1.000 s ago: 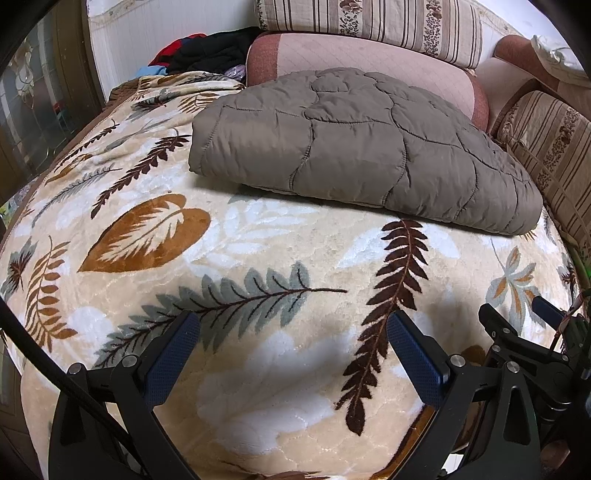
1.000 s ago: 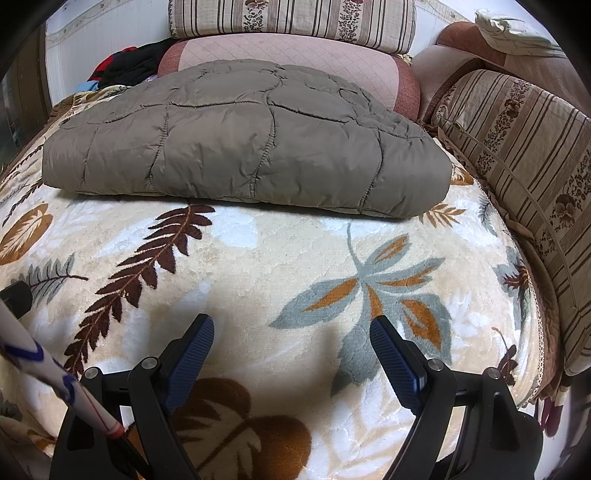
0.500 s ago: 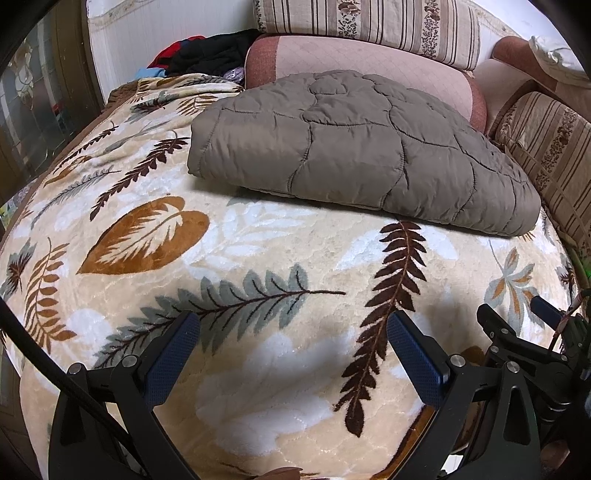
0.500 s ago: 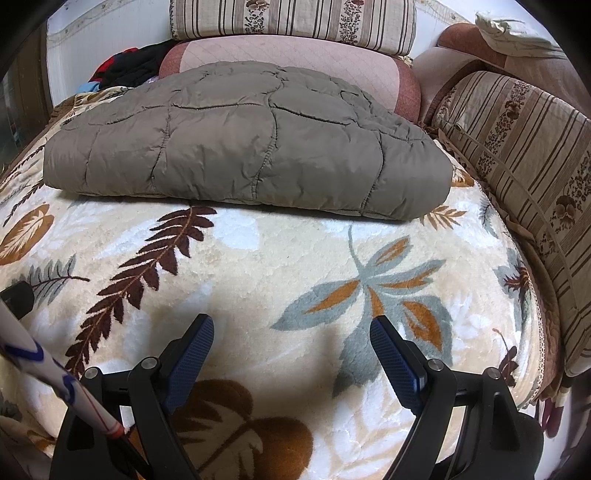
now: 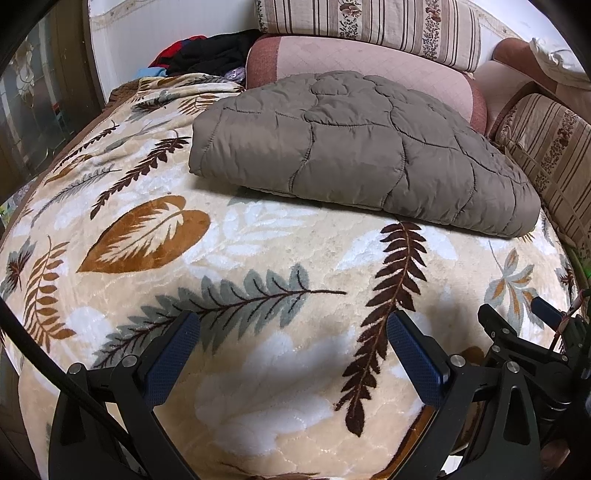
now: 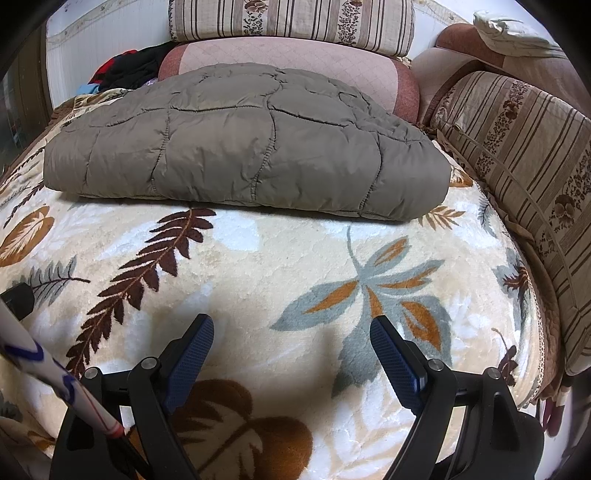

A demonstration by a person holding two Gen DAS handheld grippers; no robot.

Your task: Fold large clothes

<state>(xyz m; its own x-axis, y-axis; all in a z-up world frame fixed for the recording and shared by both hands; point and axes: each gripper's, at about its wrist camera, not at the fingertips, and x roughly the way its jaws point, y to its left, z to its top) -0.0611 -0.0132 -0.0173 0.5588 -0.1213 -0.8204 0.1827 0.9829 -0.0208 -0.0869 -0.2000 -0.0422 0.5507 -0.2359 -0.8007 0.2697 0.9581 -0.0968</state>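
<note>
Quilted jacket (image 5: 362, 155) lay already folded into a thick bundle on the leaf-patterned blanket (image 5: 258, 266), near the pillows (image 6: 291, 22). Both the left gripper (image 5: 291, 332) and the right gripper (image 6: 291, 332) were wide open, holding nothing, well apart from it. Little seemed left.

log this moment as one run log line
garment: folded quilted jacket lying flat on leaf-print blanket | left gripper: open, empty, short of jacket | right gripper: open, empty, short of jacket

Warm indoor light falls evenly and sharply, soft shadows pool near the fingers (image 5: 173, 354), and fisheye bending darkens the corners.
</note>
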